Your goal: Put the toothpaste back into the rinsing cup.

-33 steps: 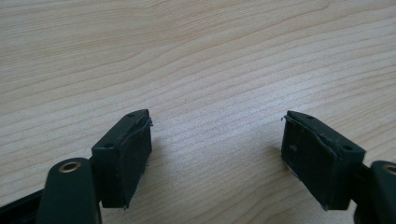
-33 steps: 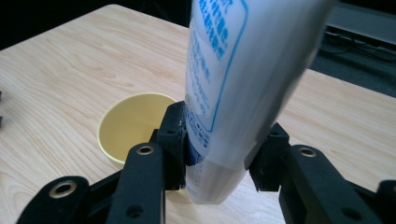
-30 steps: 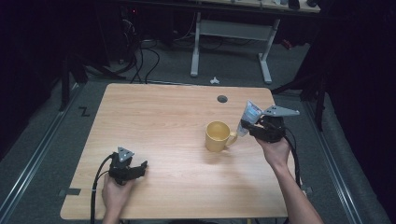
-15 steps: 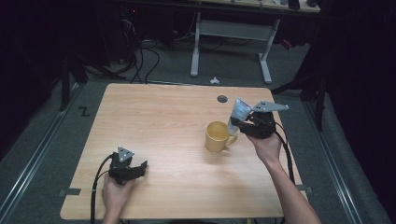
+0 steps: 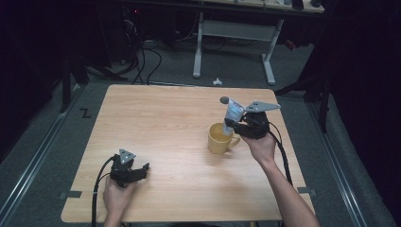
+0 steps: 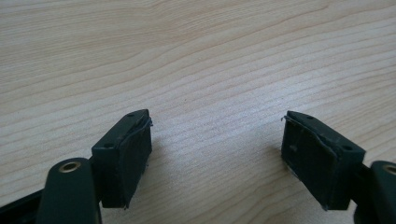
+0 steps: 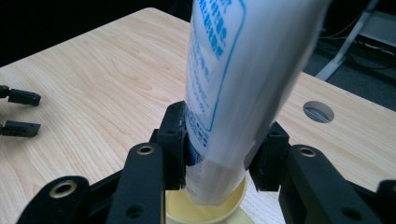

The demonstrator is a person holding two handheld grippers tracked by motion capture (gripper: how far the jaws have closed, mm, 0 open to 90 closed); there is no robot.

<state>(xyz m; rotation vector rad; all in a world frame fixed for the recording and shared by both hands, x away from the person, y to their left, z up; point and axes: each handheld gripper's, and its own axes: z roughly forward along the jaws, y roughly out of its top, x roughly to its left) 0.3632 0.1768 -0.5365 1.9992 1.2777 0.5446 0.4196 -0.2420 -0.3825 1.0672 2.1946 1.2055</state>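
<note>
The right tongs (image 7: 219, 163) clamp a tube (image 7: 233, 84) over the mug (image 5: 220, 138); next, let go. The left tongs (image 6: 217, 158) rest open.

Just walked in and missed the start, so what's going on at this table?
A person holds a gripper in each hand at a wooden table. The right gripper is clamped on a white tube with blue print, holding it upright with its lower end over the mouth of a yellow mug. The left gripper rests near the table's front edge, jaws open, nothing between them.

matt wood-grain table (image 5: 156, 118), glossy plastic tube (image 7: 233, 84), smooth yellow mug (image 5: 218, 140).
</note>
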